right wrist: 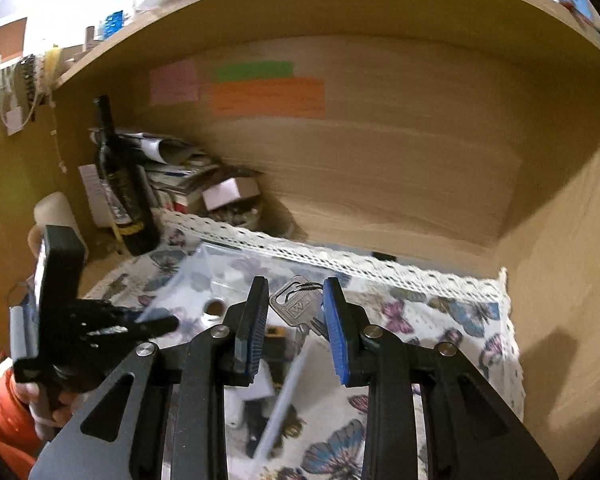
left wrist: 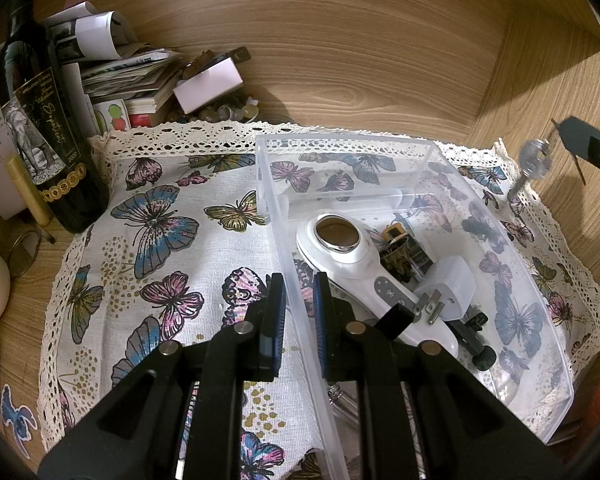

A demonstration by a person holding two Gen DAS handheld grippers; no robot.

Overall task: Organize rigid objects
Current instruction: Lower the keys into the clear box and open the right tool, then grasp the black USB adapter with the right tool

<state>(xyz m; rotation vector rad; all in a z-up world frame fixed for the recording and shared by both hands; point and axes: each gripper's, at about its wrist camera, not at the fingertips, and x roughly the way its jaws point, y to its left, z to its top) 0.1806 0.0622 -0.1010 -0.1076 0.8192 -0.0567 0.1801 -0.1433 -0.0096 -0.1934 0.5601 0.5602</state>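
Clear plastic box (left wrist: 420,152) on a butterfly cloth (left wrist: 172,232), one wall of it pinched by the left gripper (left wrist: 300,296); keys (right wrist: 296,304) carried by the right gripper (right wrist: 296,300).

Left gripper is closed on the left wall of the box — one pad is outside the wall and one inside, both pressing it. Inside the box lie a white handheld device (left wrist: 352,256) with an oval metal plate, a white plug adapter (left wrist: 448,288) just beside it, and some small dark parts between them. Right gripper holds a silver key between its pads, above the cloth near the right side of the box; in the left wrist view the keys hang from its fingertip (left wrist: 580,140) at the right edge. A dark wine bottle (left wrist: 40,132) stands at the cloth's far left corner, beside a pile of papers (left wrist: 128,68).
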